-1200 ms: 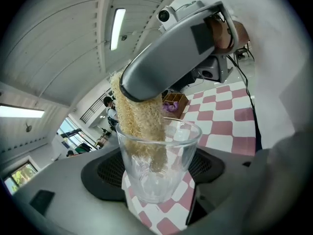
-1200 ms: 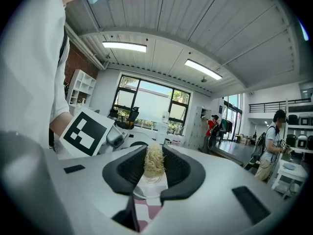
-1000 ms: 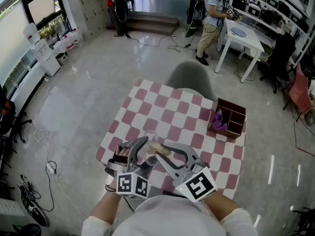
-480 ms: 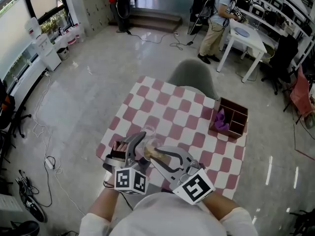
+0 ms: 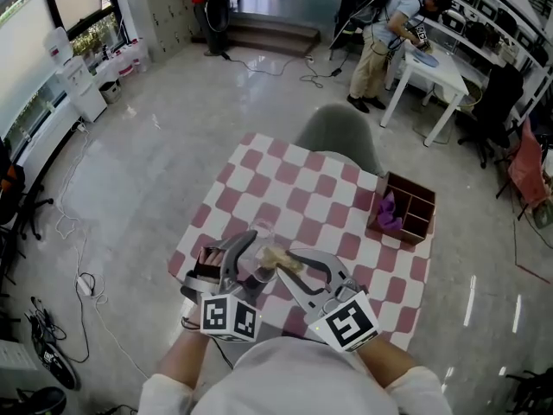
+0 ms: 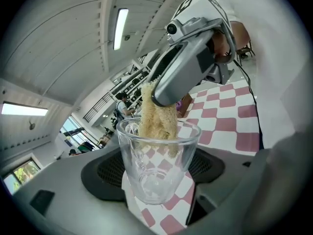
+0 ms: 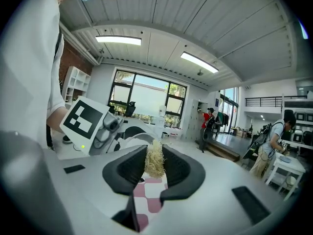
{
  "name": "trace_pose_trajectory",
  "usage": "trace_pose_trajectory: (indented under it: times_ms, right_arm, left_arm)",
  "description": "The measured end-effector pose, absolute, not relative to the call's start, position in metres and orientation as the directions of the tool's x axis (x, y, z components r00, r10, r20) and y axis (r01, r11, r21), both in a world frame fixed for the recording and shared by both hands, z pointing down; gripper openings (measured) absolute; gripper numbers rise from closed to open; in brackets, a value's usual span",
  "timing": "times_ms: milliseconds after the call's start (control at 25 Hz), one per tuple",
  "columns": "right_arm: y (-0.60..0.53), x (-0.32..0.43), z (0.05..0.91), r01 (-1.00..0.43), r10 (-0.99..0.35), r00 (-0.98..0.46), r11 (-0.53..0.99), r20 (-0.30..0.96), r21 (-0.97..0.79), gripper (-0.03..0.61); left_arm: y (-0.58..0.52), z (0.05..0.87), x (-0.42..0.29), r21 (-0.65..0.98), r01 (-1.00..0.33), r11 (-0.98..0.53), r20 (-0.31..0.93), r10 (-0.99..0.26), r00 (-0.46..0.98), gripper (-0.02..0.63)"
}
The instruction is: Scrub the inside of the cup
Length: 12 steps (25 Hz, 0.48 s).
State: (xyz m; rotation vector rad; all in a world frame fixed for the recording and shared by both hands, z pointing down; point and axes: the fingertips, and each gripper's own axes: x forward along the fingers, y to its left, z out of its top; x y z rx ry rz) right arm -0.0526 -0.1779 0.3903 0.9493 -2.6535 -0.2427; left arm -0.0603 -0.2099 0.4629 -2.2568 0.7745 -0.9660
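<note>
Over the near edge of the checkered counter [image 5: 294,188], the left tool [image 6: 159,169] clamped a clear glass cup [image 6: 146,177], while the right tool [image 7: 155,166] gripped a tan fibrous scrubber [image 6: 155,124] dipped into the cup's mouth.

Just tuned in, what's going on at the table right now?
A person stands over the checkered table with a handheld claw in each hand. The left claw is shut on a clear glass cup, mouth up. The right claw is shut on a tan fibrous scrubber, whose lower end hangs inside the cup's upper part, short of the bottom. The scrubbing looks to be under way or just starting.
</note>
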Motion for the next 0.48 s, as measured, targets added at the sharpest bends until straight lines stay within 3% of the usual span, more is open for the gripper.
trace_pose_trajectory:
  times_ms: [480]
  right_arm:
    - [-0.167, -0.076, 0.379, -0.549, -0.591, -0.788, 0.801, 0.172, 0.238, 0.106]
  left_arm:
    - [-0.201, 0.481, -0.056, -0.647, -0.28, -0.71, 0.47, -0.66, 0.586, 0.362]
